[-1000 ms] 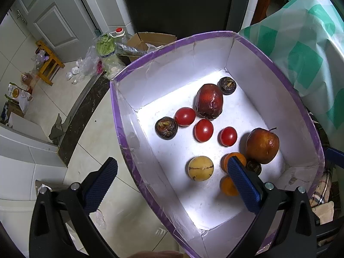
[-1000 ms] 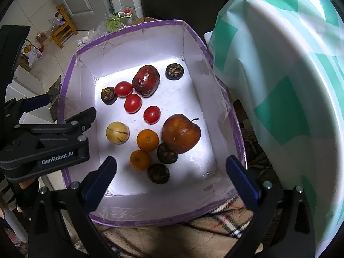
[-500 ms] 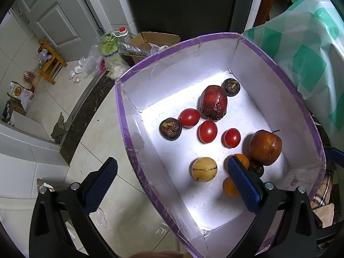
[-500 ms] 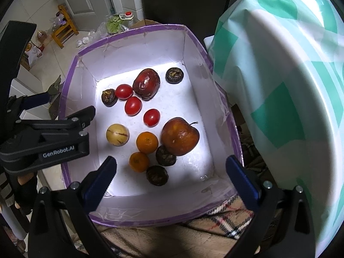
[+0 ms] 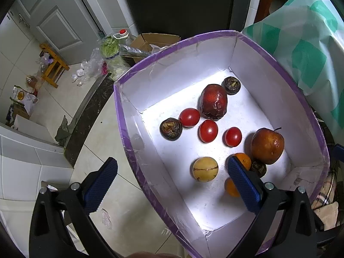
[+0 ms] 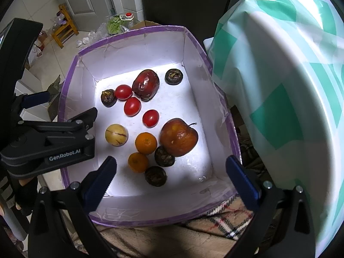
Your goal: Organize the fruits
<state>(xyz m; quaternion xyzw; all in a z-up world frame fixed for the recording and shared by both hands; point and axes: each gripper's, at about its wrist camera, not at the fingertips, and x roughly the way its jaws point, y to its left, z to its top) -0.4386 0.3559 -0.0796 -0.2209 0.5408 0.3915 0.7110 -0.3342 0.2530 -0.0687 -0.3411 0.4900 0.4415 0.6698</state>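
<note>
Both claws slide a little nearer the box [image 6: 137,32].
Left claw [image 5: 172,185] and right claw [image 6: 172,176] gape wide, holding nothing; next, pick one fruit, maybe the tomato [image 6: 151,118].

left wrist: above box [image 5: 279,68] left rim, looking down-forward, near | right wrist: above near rim, looking down | shared: box [image 6: 133,34] floor, fruit

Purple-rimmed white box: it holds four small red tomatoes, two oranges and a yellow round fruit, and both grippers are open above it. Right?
Not quite. The purple-rimmed white box holds three small red tomatoes, not four, as the right wrist view shows. The two oranges, the yellow round fruit and the open left gripper and right gripper are as stated.
</note>
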